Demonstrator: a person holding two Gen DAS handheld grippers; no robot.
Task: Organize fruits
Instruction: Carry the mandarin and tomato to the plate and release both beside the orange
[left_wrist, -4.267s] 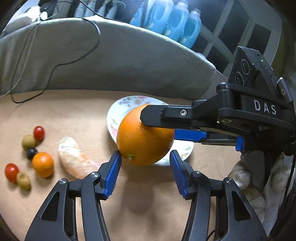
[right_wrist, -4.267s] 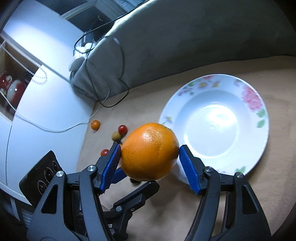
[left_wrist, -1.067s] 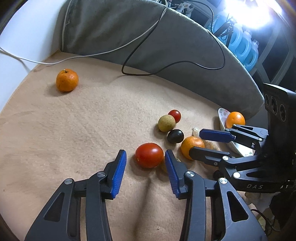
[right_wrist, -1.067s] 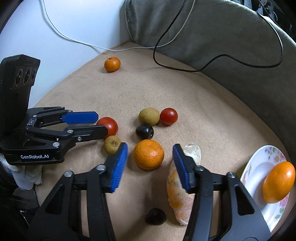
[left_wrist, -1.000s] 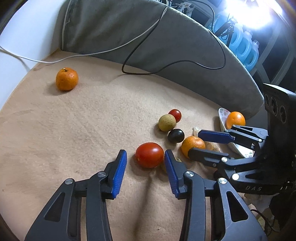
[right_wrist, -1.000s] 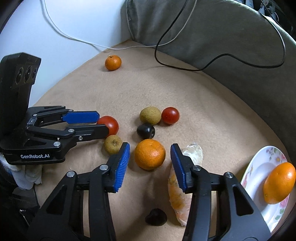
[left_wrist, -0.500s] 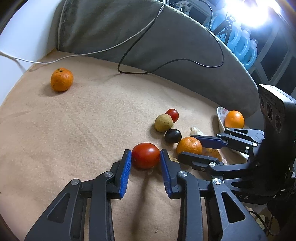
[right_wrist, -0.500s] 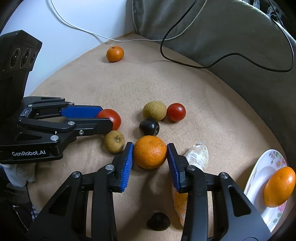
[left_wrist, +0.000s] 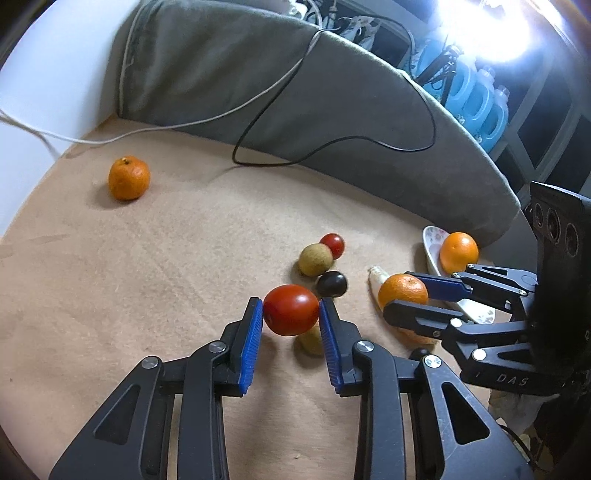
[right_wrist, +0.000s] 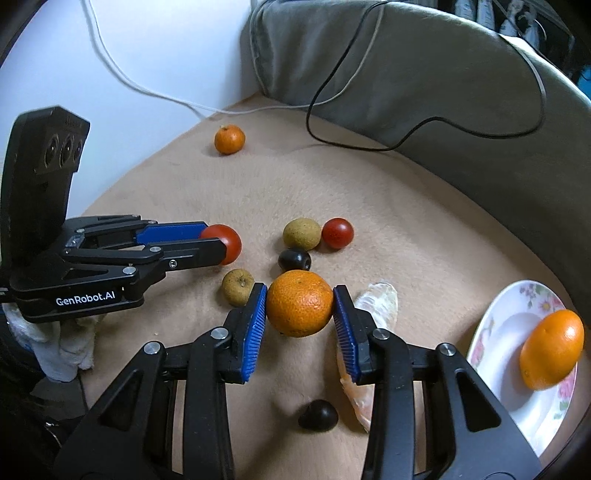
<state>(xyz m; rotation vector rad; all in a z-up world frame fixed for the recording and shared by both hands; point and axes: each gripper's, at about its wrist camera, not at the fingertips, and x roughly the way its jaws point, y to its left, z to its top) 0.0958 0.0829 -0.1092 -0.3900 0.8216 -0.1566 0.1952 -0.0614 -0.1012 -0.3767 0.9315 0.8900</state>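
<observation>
Right, from my seat both wrist cameras give a clear look.
Cushion (right_wrist: 424, 74): grey, curving round the tan cloth (left_wrist: 129, 277) from 11 to 3 o'clock, a black cable (right_wrist: 424, 125) draped on it.
Plate (right_wrist: 491, 332): flowered, at 4 o'clock in my right view, with a large orange (right_wrist: 552, 350) lying in it.
Right gripper (right_wrist: 300, 323): its jaws have just been closing; I see both blue pads pressed on the mandarin (right_wrist: 300, 302), which looks lifted off the cloth, though I can't be sure from this angle.
Left gripper (left_wrist: 290, 332): jaws have likewise just been closing, now clamped on the big tomato (left_wrist: 291, 309) at dead centre of my left view.
Peeled segment (right_wrist: 380, 302): just beside the right pad at 3 o'clock, partly hidden.
Far mandarin (left_wrist: 128, 178): alone at 10 o'clock, well apart.
Loose cluster: brown fruit (right_wrist: 301, 233) touching a small tomato (right_wrist: 337, 232), dark fruit (right_wrist: 294, 259) just below them at 12 o'clock of the held mandarin.
Second brown fruit (right_wrist: 237, 287): at 9 o'clock, just beside my right gripper's left pad.
Dark fruit near me (right_wrist: 318, 414): at 6 o'clock.
</observation>
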